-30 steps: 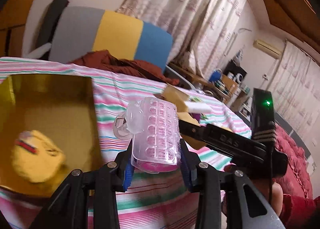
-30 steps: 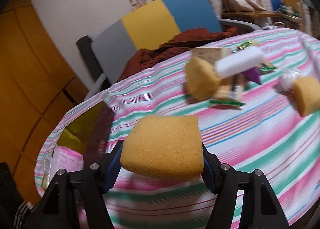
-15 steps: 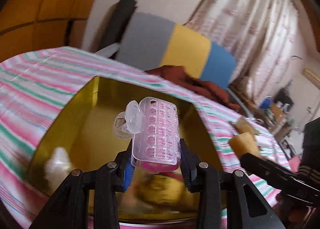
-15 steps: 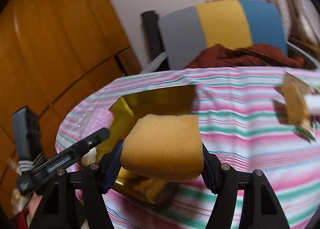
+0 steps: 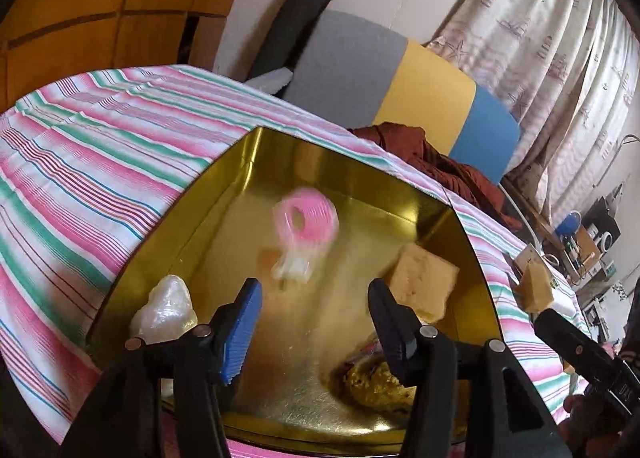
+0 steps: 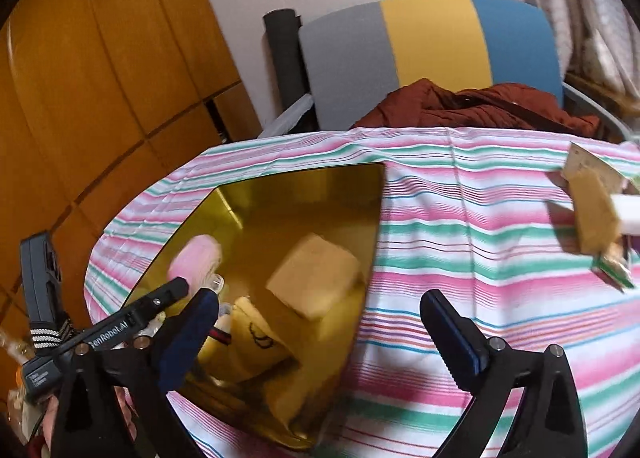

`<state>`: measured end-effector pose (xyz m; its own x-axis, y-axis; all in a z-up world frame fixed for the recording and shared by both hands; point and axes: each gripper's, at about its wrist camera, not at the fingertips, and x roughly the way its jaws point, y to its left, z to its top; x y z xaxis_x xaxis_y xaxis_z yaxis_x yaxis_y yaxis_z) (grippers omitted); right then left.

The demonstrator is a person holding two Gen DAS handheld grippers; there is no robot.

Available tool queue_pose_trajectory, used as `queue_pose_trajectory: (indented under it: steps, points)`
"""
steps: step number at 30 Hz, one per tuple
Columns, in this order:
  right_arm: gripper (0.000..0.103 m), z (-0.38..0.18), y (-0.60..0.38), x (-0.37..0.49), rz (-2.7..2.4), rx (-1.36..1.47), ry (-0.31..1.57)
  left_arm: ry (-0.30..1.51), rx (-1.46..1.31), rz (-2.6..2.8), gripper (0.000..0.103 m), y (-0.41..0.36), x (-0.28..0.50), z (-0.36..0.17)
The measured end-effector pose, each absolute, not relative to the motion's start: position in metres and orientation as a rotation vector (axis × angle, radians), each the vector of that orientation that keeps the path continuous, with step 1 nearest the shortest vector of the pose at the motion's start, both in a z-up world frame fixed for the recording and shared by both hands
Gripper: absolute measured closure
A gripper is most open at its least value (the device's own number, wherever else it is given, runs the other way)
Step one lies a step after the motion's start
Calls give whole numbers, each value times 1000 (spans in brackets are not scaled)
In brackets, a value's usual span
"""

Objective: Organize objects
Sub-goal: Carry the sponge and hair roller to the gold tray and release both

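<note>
You've got 1 gold tin (image 5: 224, 194) on the striped surface (image 5: 80, 162). Inside: 1 pink roller (image 5: 306, 220), blurred, 1 pearly heart-shaped pc (image 5: 166, 312), 1 yellow sponge (image 5: 424, 282), plus 1 yellow plush w/ a drawn face (image 6: 256, 342). Outside the tin, 1 more sponge (image 5: 534, 288) that you can see from the left cam, w/ 1 white roll (image 6: 628, 214) beside it. 2 tongs in play: left (image 5: 314, 328), right (image 6: 320, 338). 1 chair (image 6: 432, 46), 1 brown cloth (image 6: 480, 108).
</note>
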<state>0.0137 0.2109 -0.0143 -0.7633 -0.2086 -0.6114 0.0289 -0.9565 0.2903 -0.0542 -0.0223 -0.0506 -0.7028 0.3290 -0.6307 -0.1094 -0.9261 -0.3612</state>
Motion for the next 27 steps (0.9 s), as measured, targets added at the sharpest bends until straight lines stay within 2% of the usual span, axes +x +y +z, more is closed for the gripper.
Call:
queue_pose_trajectory:
  steps: [14, 18, 27]
  points:
    - [0, -21, 256, 38, -2868, 1030, -601, -330, -903, 2651, 42, 17, -23, -20]
    - [0, -23, 267, 43, -2889, 1038, -625, -262, -889, 2579, 37, 38, -14, -17]
    - [0, -29, 285, 52, -2918, 1067, -649, -163, -894, 2435, 36, 81, 10, -20]
